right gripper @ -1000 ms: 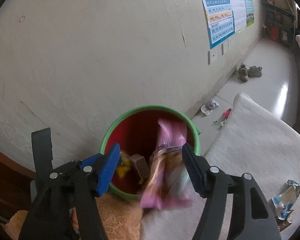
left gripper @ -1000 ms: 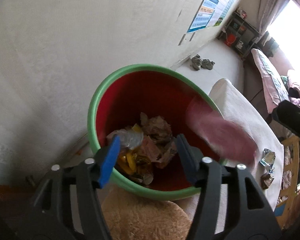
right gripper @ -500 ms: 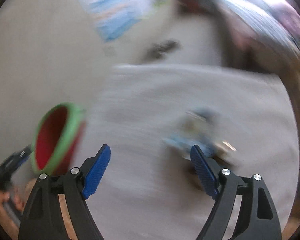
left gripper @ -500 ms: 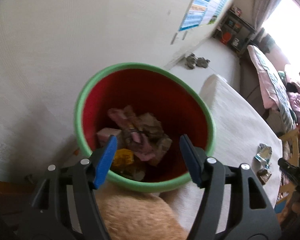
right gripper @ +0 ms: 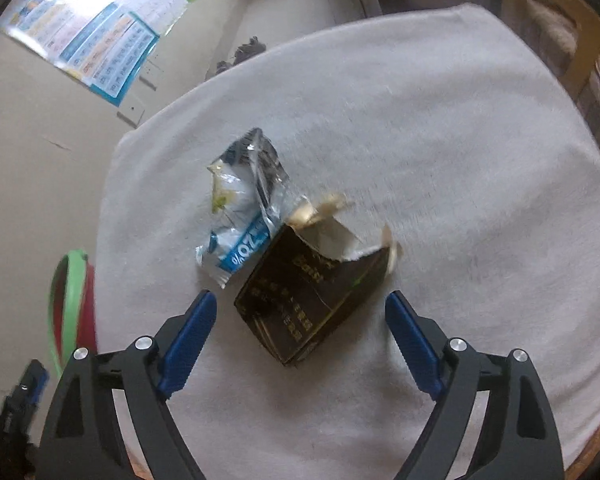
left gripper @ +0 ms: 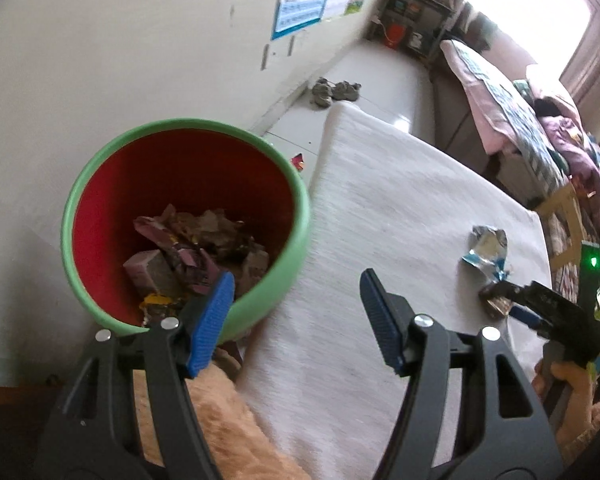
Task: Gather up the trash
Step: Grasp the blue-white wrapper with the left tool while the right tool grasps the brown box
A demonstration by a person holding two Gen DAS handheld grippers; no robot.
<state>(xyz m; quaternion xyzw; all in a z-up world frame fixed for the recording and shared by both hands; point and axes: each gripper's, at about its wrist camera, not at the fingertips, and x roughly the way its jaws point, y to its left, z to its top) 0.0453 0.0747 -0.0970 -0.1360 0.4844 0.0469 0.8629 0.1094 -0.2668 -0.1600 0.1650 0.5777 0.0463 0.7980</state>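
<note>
A green-rimmed red bin (left gripper: pixel 188 125) stands by the table's left edge and holds a pink wrapper and other trash (left gripper: pixel 196 240). My left gripper (left gripper: pixel 297 276) is open and empty over the bin's near rim and the cloth. On the white cloth (right gripper: pixel 440 140) lie a torn dark box (right gripper: pixel 312 296) and a silver-blue wrapper (right gripper: pixel 244 204). My right gripper (right gripper: pixel 299 295) points down over the box. Its jaws are closing, the box lies between them, and the pads stand clear of it. The bin (right gripper: pixel 70 280) shows at the left edge of the right wrist view.
A fuzzy peach sleeve (left gripper: pixel 228 432) fills the near foreground. Shoes (left gripper: pixel 336 90) and a small red scrap (left gripper: pixel 299 160) lie on the floor past the bin. A poster (left gripper: pixel 300 4) hangs on the wall. A bed (left gripper: pixel 500 92) and a wooden chair (right gripper: pixel 580 40) flank the table.
The pink wrapper left my right gripper and now lies in the bin. My right gripper swung from the bin down to the dark box. My left gripper shifted right toward the table.
</note>
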